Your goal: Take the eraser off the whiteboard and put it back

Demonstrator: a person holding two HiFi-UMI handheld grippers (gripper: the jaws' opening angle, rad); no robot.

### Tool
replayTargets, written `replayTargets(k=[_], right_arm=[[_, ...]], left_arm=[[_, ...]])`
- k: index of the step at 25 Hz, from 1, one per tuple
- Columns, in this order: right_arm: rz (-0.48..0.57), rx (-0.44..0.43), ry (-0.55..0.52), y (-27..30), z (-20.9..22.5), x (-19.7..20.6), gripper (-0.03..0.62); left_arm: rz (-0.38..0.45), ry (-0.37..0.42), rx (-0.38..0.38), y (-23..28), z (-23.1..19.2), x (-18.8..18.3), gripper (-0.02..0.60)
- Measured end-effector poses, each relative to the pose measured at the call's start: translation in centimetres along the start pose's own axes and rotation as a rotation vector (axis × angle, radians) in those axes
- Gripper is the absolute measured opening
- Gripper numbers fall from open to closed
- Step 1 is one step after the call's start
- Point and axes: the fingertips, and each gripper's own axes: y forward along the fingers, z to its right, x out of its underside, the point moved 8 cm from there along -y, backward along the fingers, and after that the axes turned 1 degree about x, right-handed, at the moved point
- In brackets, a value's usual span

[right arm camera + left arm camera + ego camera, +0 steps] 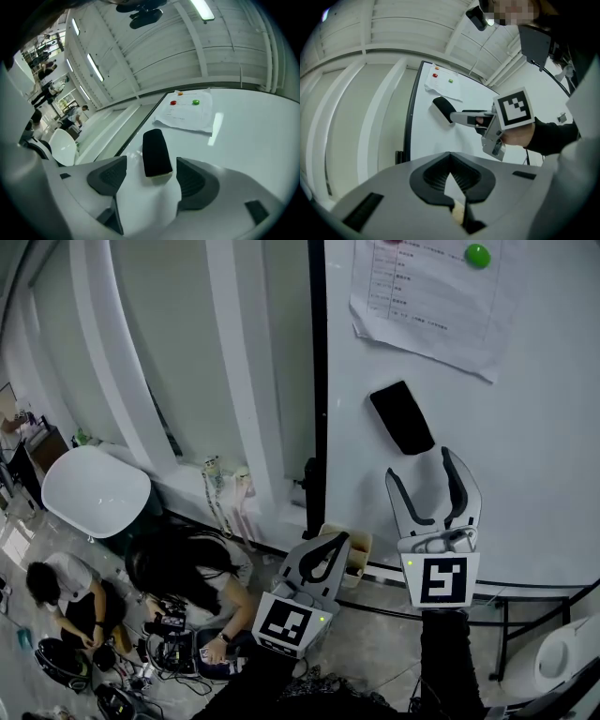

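glossy white whiteboard point(525, 427) carries a flat, oblong black eraser point(401, 417), stuck below a curling paper sheet point(427, 296) pinned by a round green magnet point(477, 255). right gripper point(419, 462) spreads its ribbed fingers point(197, 180) just short of the eraser, not touching it. left gripper point(336, 542) fingers are pressed together.

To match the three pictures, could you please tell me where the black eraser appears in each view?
Head view: eraser on the whiteboard, right of centre, just above the right gripper.
Left gripper view: near centre, left of the right gripper.
Right gripper view: centre, ahead of the open fingers, untouched.
Shared landmark: the paper sheet above it.
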Motion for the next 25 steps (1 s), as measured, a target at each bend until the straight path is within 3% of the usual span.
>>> replayTargets(k=[7,21,25], right_arm=[[-0.034,0.060,-0.132,3.5,-0.2,-0.1,0.327],[-0.048,0.108,-0.188,5.3,0.6,-0.1,0.321],[-0.069,0.112,-0.197,5.3,0.3,-0.1,0.278]], left_arm=[[0.000,-0.024,0.005,0.1,-0.7,0.4,0.005],[-0.003,-0.052,0.009,0.1,-1.5,1.3,0.006],[-0.002,-0.057,0.008,0.1,-1.5,1.2,0.006]])
